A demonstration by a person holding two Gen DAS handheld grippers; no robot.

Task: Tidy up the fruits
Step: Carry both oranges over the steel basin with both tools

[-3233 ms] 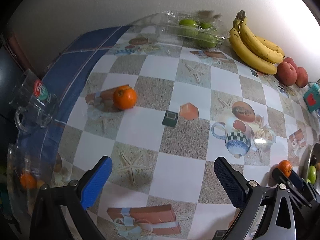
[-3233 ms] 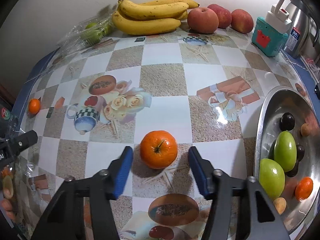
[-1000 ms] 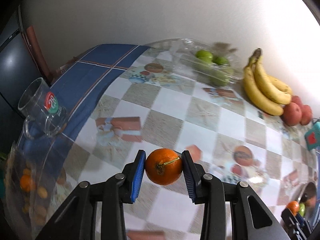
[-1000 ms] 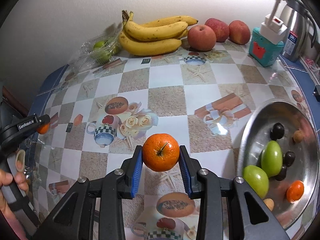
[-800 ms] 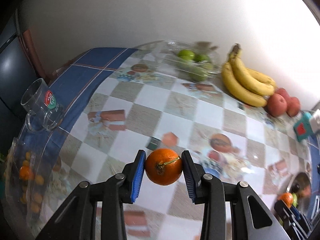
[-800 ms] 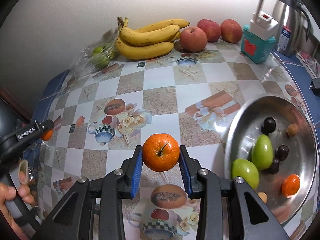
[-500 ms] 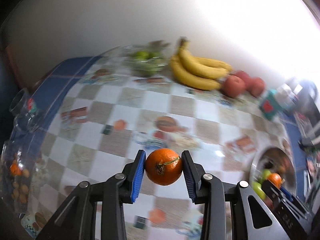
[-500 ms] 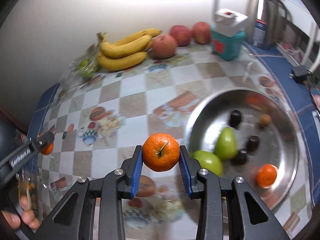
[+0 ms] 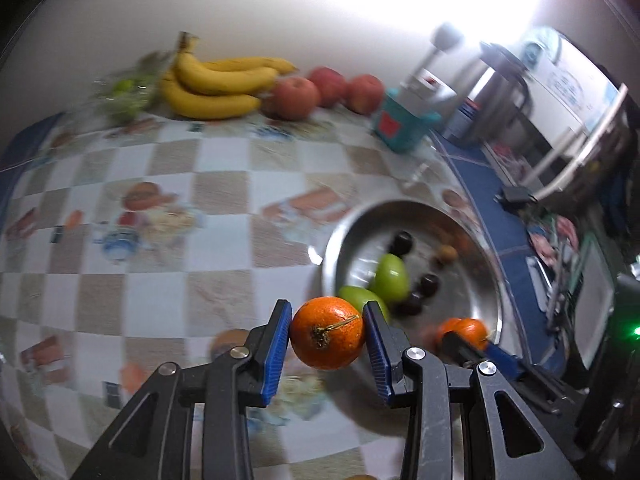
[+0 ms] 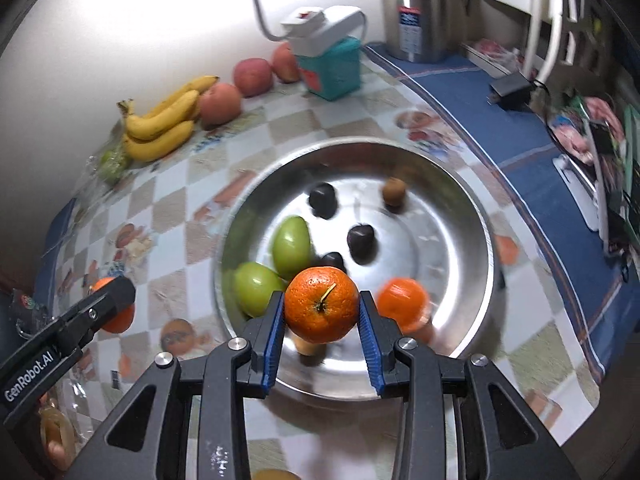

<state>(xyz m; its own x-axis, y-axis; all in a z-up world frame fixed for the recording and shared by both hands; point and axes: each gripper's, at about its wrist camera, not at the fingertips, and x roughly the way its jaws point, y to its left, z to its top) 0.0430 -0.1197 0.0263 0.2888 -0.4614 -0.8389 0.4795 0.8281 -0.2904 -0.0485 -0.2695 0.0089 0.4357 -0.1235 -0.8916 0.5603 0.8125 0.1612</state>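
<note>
My left gripper (image 9: 326,334) is shut on an orange (image 9: 326,332), held in the air left of the steel bowl (image 9: 492,280). My right gripper (image 10: 322,306) is shut on a second orange (image 10: 322,304), held above the near part of the steel bowl (image 10: 460,200). The bowl holds two green fruits (image 10: 292,246), a small orange (image 10: 402,302), dark plums (image 10: 360,240) and a brown fruit (image 10: 394,192). The left gripper with its orange (image 10: 116,318) shows at the left in the right wrist view. The right gripper with its orange (image 9: 464,330) shows at the bowl's near rim in the left wrist view.
Bananas (image 10: 164,126), red apples (image 10: 252,72) and bagged green fruit (image 10: 112,164) lie along the back wall. A teal box with a white lamp (image 10: 330,64) and a steel kettle (image 10: 420,8) stand at the back right. Clutter lines the blue cloth edge (image 10: 560,184).
Both grippers have swung right toward the steel bowl, each still holding its orange. The right gripper now hangs over the bowl. The left has come close to the bowl's left side.
</note>
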